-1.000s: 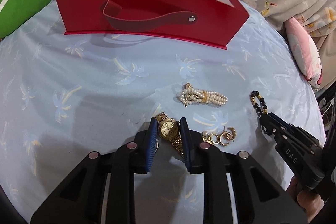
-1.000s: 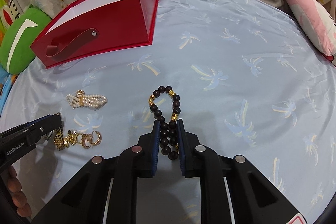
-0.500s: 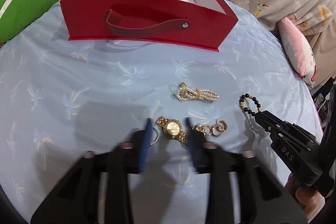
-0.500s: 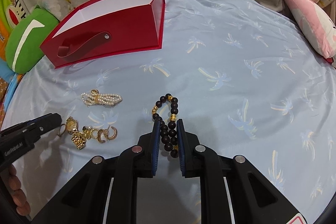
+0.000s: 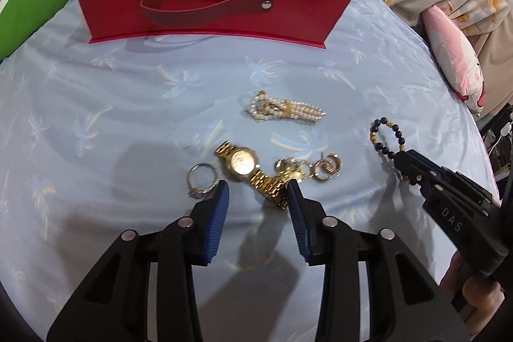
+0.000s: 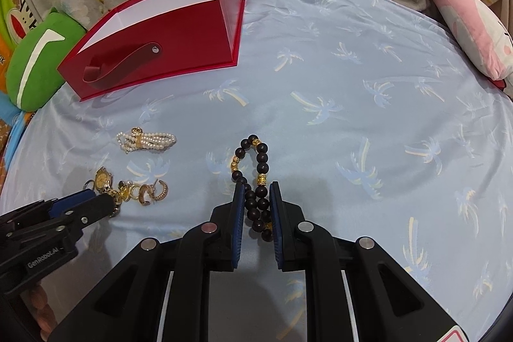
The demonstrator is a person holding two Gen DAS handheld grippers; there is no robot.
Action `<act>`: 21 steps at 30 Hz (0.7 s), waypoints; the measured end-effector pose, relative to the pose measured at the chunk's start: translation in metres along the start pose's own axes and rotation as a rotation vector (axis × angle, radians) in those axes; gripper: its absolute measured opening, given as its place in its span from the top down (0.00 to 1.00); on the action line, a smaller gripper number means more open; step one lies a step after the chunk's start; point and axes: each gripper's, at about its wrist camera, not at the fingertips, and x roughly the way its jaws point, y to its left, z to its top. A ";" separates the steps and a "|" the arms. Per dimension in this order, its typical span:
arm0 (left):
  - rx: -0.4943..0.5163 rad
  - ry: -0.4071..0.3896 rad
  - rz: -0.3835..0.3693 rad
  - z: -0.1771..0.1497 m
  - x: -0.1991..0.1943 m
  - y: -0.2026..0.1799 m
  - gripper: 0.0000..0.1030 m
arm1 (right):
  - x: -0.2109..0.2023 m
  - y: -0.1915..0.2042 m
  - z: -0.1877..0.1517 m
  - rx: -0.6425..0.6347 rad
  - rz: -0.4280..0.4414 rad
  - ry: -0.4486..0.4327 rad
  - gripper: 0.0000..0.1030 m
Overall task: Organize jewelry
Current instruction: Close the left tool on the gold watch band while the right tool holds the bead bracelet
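Jewelry: loose on the blue bed sheet, none in the red box yet.

Left view, watch: gold watch lies flat on the sheet, just ahead of the left tongs, free of both pads. A second ago those pads were clamped on it.
Left view, left tongs: jaws parted, then eased a little narrower in the last half second; nothing held. Watch strap end sits near the right pad; contact unclear.
Left view, others: ring beside the left pad, earrings right of the watch, pearls farther toward the box.

Right view, right tongs: right tongs closed on the bead bracelet, grip unchanged; its loop lies forward on the sheet.
Right view, box: box open, far left, well apart.

Meaning: watch let go, probably for a re-grip; it needs picking up again before boxing.
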 end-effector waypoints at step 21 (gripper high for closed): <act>-0.027 -0.004 -0.020 0.006 0.002 0.001 0.65 | 0.006 0.001 -0.002 0.001 0.008 0.012 0.86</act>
